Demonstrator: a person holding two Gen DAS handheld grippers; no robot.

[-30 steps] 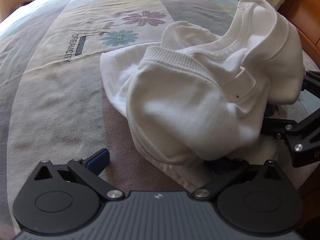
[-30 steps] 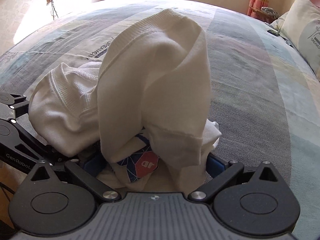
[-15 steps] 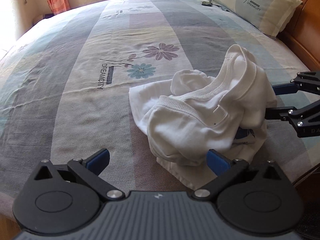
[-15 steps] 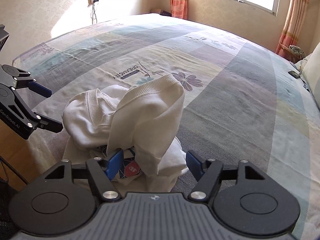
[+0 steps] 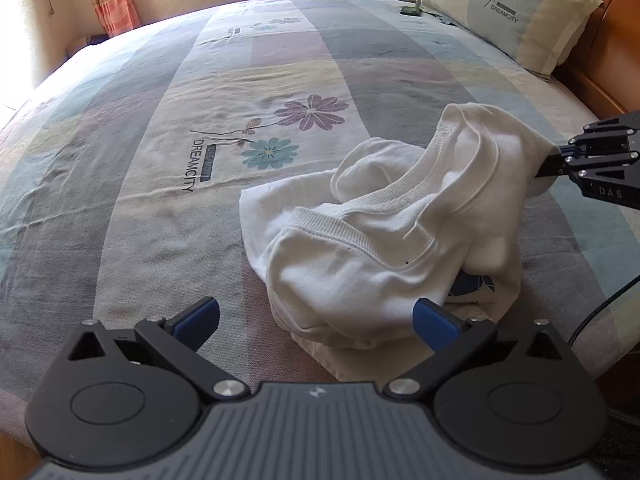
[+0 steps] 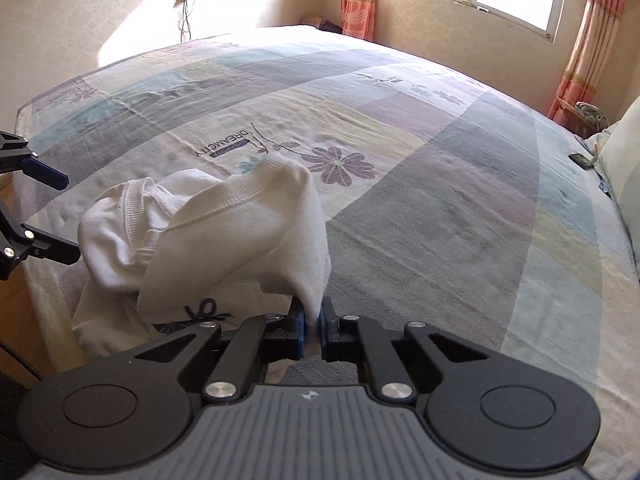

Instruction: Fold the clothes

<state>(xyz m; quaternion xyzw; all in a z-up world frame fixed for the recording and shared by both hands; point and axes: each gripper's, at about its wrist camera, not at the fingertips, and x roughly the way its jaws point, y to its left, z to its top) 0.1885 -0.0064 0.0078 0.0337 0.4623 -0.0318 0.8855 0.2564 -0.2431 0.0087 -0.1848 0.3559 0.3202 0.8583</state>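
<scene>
Right gripper (image 6: pixel 313 326) has its two pads pressed together on a fold of the white T-shirt (image 5: pixel 384 240) — the cloth rises out of the pinch in a peak, with the ribbed collar (image 6: pixel 224 200) draped over the top. Left gripper (image 5: pixel 316 322) is spread wide with nothing between its blue pads (image 5: pixel 434 324); it hovers just in front of the near edge of the heap, not touching it as far as I can tell.

The shirt itself sits crumpled near the edge of the bed (image 5: pixel 160 160), on the patchwork bedspread, beside the printed flowers (image 5: pixel 310 112). A blue printed patch (image 5: pixel 472 286) shows from under the bunched layers.

What could go wrong: the right pinch looks thin, only a small bite of fabric, so a quick lift may pull it free. I cannot tell how many layers are caught; if it holds both front and back, the shirt will not open flat when raised. With only one side held, the rest will likely hang twisted — the left gripper needs a matching hold before any spreading. The heap lies close to the mattress edge, so dragging it that way could tip it off the bed.

Containers: none are in view. A pillow (image 5: pixel 516 8) lies at the head of the bed, well apart from the shirt.
</scene>
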